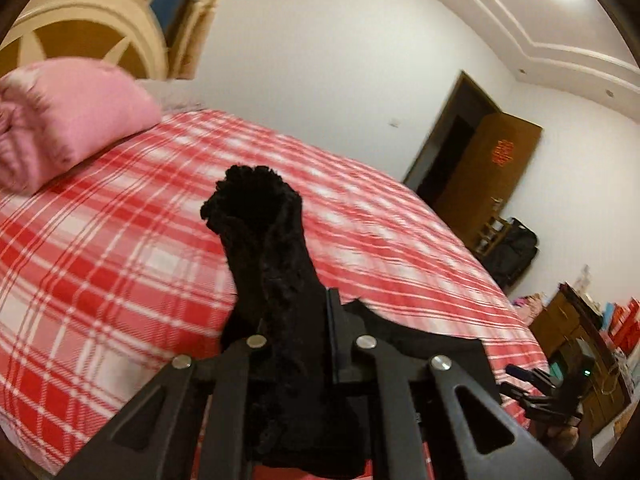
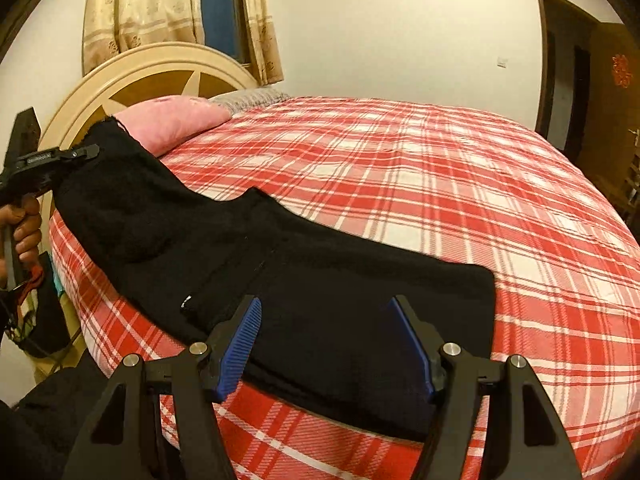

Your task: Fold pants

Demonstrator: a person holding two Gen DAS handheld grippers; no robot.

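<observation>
On the red plaid bed (image 2: pixel 400 168), the black pants (image 2: pixel 304 280) are stretching from lower centre toward upper left, my left gripper (image 1: pixel 296 312) clamping that far end while my right gripper (image 2: pixel 324 340) is hovering spread over the near end.

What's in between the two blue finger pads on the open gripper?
Only the black pants, lying flat on the checked bed. The right gripper is open above them, as the right wrist view shows.

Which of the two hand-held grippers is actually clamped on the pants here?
The left hand-held gripper: it grips one end of the black pants, lifted off the bed. The right hand-held gripper hangs open over the other end.
</observation>
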